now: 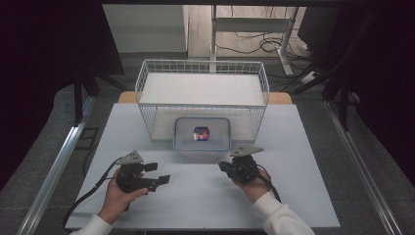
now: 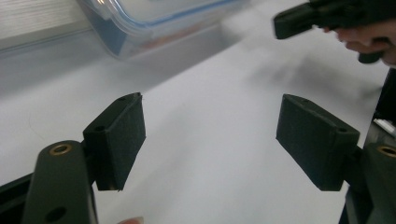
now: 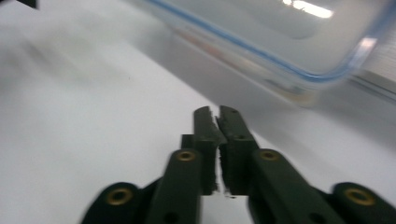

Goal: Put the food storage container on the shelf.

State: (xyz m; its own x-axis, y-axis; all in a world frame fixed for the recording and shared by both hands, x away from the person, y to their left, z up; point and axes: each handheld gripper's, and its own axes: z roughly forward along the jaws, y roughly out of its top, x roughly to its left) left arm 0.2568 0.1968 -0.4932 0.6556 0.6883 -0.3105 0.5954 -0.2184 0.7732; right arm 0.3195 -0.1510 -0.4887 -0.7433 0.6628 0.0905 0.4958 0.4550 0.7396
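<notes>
Held low over the desk (image 1: 205, 191) below the lidded box (image 1: 201, 138): left gripper (image 1: 157, 174) fingers apart, empty; right gripper (image 1: 226, 168) fingers pressed together, empty.

This looks like a lab or test room set up for recording. A white table (image 1: 205, 196) stands between metal rails (image 1: 54, 166) on a grey floor, dark screens close off both sides, and behind it loose cables (image 1: 254, 46) trail around the legs of a height-adjustable desk (image 1: 286, 44).
</notes>
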